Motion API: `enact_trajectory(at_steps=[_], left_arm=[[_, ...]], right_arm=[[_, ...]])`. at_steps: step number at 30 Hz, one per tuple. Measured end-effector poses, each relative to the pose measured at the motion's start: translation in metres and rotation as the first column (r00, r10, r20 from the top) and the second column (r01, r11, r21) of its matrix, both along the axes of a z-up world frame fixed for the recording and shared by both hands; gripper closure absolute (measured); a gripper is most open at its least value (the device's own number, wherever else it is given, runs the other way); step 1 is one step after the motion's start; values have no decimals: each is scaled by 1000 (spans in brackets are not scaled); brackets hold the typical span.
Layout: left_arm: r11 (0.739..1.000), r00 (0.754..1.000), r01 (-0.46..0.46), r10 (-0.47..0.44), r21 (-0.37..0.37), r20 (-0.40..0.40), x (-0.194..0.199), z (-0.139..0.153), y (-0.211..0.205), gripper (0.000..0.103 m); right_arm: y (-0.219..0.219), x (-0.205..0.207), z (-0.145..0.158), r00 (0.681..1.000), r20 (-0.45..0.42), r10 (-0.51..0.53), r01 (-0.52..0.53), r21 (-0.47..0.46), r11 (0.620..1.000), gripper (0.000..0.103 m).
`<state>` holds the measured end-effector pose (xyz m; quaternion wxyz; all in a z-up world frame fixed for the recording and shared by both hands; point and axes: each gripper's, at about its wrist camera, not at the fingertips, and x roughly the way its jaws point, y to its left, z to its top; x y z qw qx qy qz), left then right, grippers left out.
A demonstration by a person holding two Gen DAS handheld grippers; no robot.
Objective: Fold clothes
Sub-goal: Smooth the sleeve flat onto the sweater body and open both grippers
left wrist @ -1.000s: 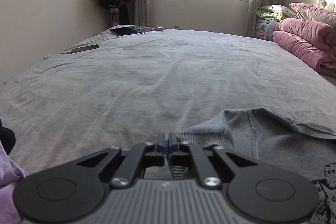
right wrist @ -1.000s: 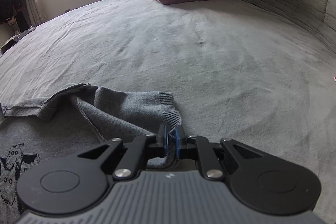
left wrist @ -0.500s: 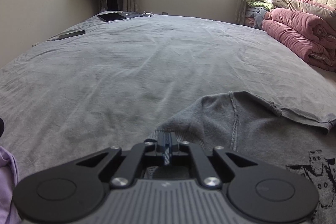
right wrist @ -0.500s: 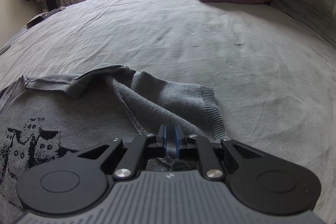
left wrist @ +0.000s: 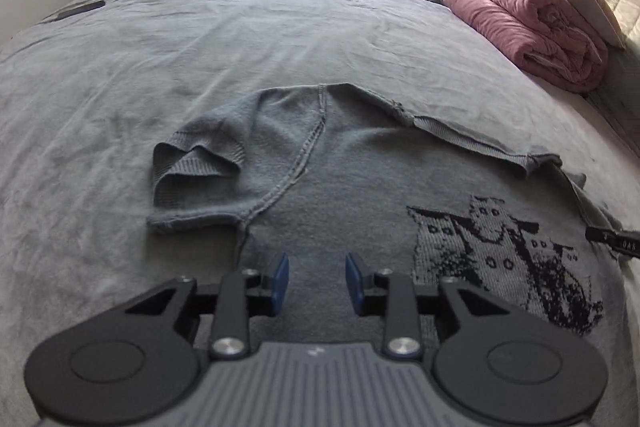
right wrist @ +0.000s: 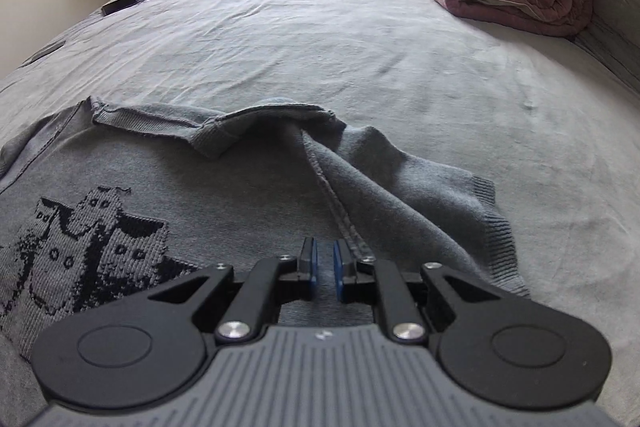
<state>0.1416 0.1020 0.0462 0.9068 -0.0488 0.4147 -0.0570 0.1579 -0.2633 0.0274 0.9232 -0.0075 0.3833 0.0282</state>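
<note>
Your grey sweater point(left wrist: 344, 163) lies flat on the grey bedspread point(left wrist: 280, 27), cat pattern up, both short sleeves folded in over the chest. The left gripper point(left wrist: 316, 281) is opening with nothing between its pads. The right gripper point(right wrist: 323, 269) shows a narrow gap; whether it pinches knit I cannot tell. If it does and you pull away, that sleeve point(right wrist: 420, 195) could drag open.

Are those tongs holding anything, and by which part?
The left tongs are opening, with nothing between them. The right tongs pinch the sweater at its folded-over sleeve, near the seam.
</note>
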Motion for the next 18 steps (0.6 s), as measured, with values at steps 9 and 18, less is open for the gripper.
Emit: enact_trajectory(at_steps=[9, 18], left_arm=[[999, 999, 7, -8, -33, -31, 5, -3, 5, 70], [987, 996, -68, 59, -144, -69, 9, -1, 33, 68]], right_arm=[[41, 34, -2, 994, 37, 100, -99, -29, 995, 89], [67, 113, 11, 991, 121, 61, -64, 20, 998, 89]])
